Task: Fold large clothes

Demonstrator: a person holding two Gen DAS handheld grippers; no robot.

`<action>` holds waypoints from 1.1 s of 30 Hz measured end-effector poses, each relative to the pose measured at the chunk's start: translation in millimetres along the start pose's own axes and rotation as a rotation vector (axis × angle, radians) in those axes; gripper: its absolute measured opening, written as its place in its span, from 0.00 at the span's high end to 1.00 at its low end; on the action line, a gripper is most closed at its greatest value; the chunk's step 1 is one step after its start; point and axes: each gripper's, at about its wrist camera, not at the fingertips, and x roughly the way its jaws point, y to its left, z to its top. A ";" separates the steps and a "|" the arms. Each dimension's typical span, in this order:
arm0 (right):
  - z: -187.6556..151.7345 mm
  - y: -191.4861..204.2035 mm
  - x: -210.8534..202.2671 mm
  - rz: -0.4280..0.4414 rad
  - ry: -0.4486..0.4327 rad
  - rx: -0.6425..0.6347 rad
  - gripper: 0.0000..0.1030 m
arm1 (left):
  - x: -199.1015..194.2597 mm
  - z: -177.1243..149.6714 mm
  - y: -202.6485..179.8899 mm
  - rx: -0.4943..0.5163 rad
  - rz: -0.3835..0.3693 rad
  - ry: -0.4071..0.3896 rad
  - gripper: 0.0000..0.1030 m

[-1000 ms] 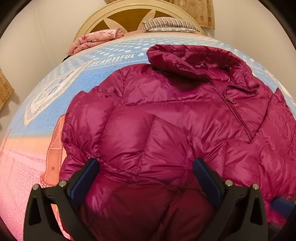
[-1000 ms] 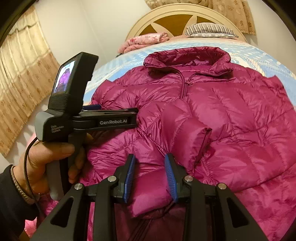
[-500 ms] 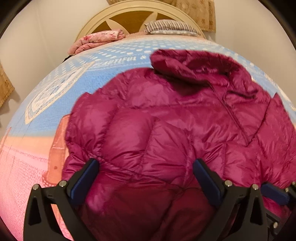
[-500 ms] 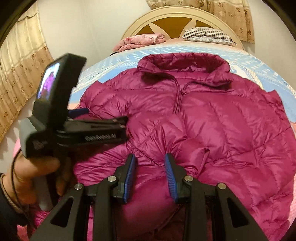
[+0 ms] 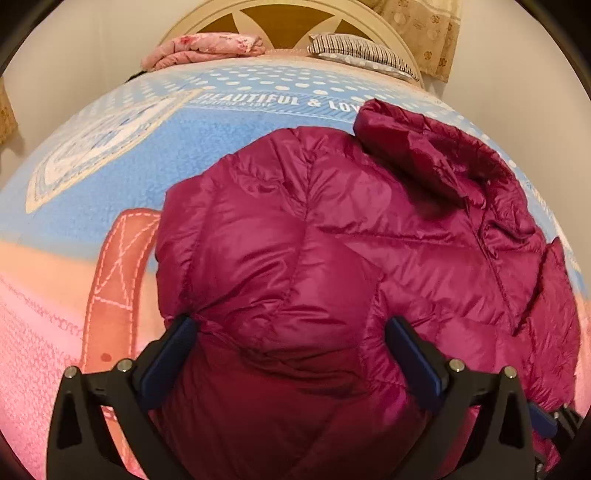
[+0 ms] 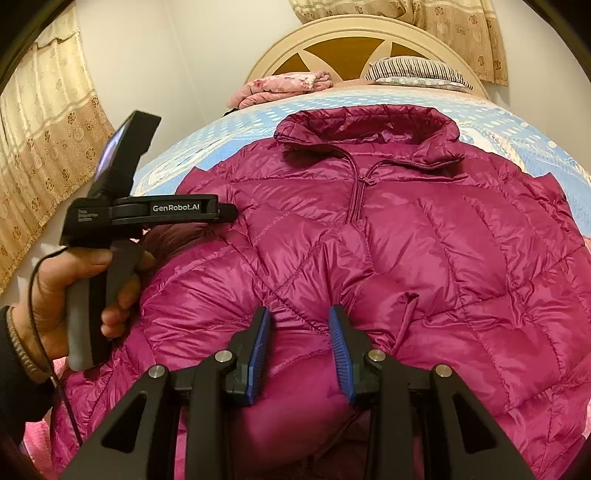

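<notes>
A large magenta puffer jacket (image 6: 424,258) lies front up on the bed, collar toward the headboard, its left side and sleeve folded inward over the body. It also shows in the left wrist view (image 5: 332,258). My left gripper (image 5: 291,343) is open wide, its fingers straddling a puffy fold of the jacket. It shows from the side in the right wrist view (image 6: 225,214), held by a hand (image 6: 74,291). My right gripper (image 6: 299,325) is shut on a bunched fold of the jacket near its lower middle.
The bed has a blue and pink blanket (image 5: 110,177) with white lettering. A folded pink quilt (image 6: 284,85) and a striped pillow (image 6: 413,70) lie by the cream headboard (image 6: 354,33). Curtains (image 6: 40,147) hang at the left.
The jacket's left side has been carried inward to the right, baring more blanket on the left. The left gripper has moved along with it. The right gripper still pinches the fold.
</notes>
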 end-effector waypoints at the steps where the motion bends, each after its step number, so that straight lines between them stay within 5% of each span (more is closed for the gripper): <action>1: -0.2 0.2 0.1 -0.001 -0.001 -0.001 0.66 | 0.6 -0.7 -1.5 0.007 0.008 0.001 0.00; 4: 0.0 -0.4 0.2 -0.001 -0.001 -0.001 0.66 | -6.9 -2.2 -3.5 0.001 0.034 -0.008 0.00; 10: 0.0 -1.3 -0.5 0.009 -0.005 0.009 0.66 | -76.0 -9.8 -34.7 0.074 0.014 -0.184 0.00; 13: -0.3 -1.4 -1.0 0.007 -0.006 0.007 0.66 | -72.4 -17.8 -60.7 0.146 -0.011 -0.153 0.00; 18: -0.7 -2.6 -3.0 0.016 -0.012 0.019 0.66 | -28.1 -31.9 -61.1 0.118 0.024 -0.039 0.00; 28: 5.2 -22.0 -9.1 0.149 -0.004 0.123 0.62 | -19.5 -35.4 -62.2 0.117 0.022 -0.036 0.00; 30: 12.9 -27.2 -17.8 0.161 -0.009 0.136 0.59 | -21.9 -34.2 -61.7 0.115 0.022 -0.042 0.00; 33: 32.5 -37.0 -33.2 0.137 -0.054 0.151 0.40 | -23.4 -35.7 -59.8 0.109 0.017 -0.047 0.00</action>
